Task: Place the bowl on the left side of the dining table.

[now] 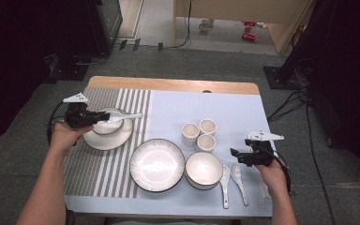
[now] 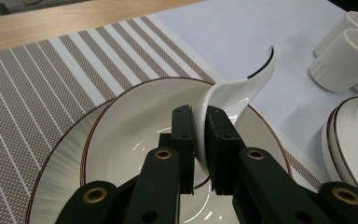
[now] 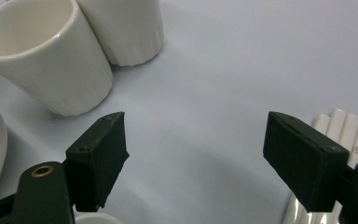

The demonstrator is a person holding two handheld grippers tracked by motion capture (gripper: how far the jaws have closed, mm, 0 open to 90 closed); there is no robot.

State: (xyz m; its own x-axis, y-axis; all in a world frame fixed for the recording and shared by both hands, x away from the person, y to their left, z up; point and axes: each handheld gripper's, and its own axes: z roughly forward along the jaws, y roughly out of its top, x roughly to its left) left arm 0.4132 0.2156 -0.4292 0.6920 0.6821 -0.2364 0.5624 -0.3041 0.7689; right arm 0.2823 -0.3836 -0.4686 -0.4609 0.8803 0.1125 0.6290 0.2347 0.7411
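Note:
My left gripper (image 1: pixel 98 118) is shut on a white ceramic spoon (image 1: pixel 124 116). It holds the spoon over a small white bowl (image 1: pixel 104 128) that sits on a dark-rimmed plate (image 1: pixel 93 142) on the striped placemat. In the left gripper view the two black pads (image 2: pixel 184 130) pinch the spoon (image 2: pixel 235 91) near its scoop, and the handle points up and away over the bowl (image 2: pixel 121 144). My right gripper (image 1: pixel 236 157) hovers open near the table's right edge. Its jaws (image 3: pixel 196 158) stand wide apart over bare blue cloth with nothing between them.
Three white cups (image 1: pixel 199 134) stand mid-table, close ahead of the right gripper (image 3: pixel 46 60). A large plate (image 1: pixel 157 165) and a bowl (image 1: pixel 204 169) sit at the front. Two spoons (image 1: pixel 232 183) lie beside that bowl. White sticks (image 3: pixel 340 135) lie at the right edge.

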